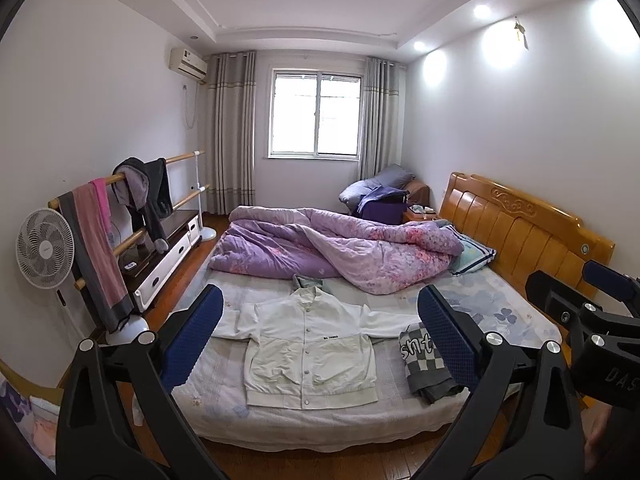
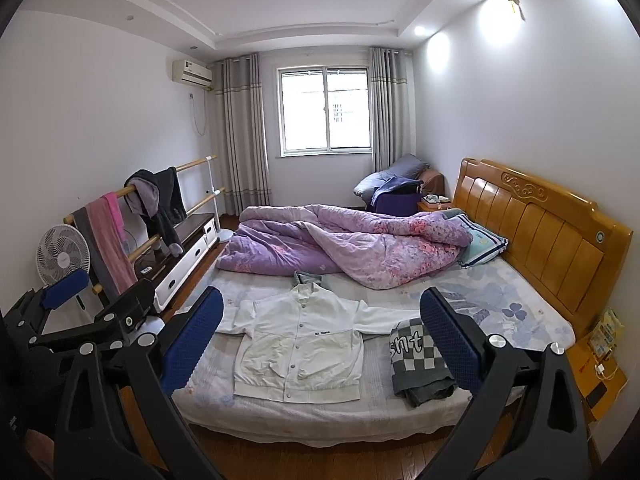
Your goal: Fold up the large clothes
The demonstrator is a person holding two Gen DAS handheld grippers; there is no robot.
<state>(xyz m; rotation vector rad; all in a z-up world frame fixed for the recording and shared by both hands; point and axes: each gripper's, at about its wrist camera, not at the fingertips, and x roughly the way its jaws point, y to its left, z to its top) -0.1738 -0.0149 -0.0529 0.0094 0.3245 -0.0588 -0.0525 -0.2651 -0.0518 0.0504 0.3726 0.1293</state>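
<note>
A white jacket point(image 1: 308, 344) lay spread flat, front up and buttoned, on the near part of the bed point(image 1: 520, 320), its collar toward the far side and both sleeves stretched out to the sides. Just right of its hem, a folded grey-and-white checkered garment point(image 1: 424, 356) with lettering rested on the mattress, touching the end of the jacket's right sleeve. Behind the jacket a rumpled purple floral quilt point(image 1: 340, 248) was heaped across the far half of the bed, and a striped pillow point(image 1: 476, 254) sat against the wooden headboard point(image 1: 520, 224). The left gripper point(image 1: 320, 336) hung in front of the bed with its 2 blue-padded fingers point(image 1: 196, 336) wide apart and nothing between them; it touched no cloth. The right gripper point(image 2: 322, 338) was likewise held short of the bed, its jaws spread wide and empty, the jacket seen through the gap. In the left wrist view the right gripper showed at the right edge; in the right wrist view the left one showed at the lower left. Along the left wall stood a white fan point(image 1: 44, 248) and a wooden rail point(image 1: 132, 176) draped with a pink towel and dark clothes.
</note>
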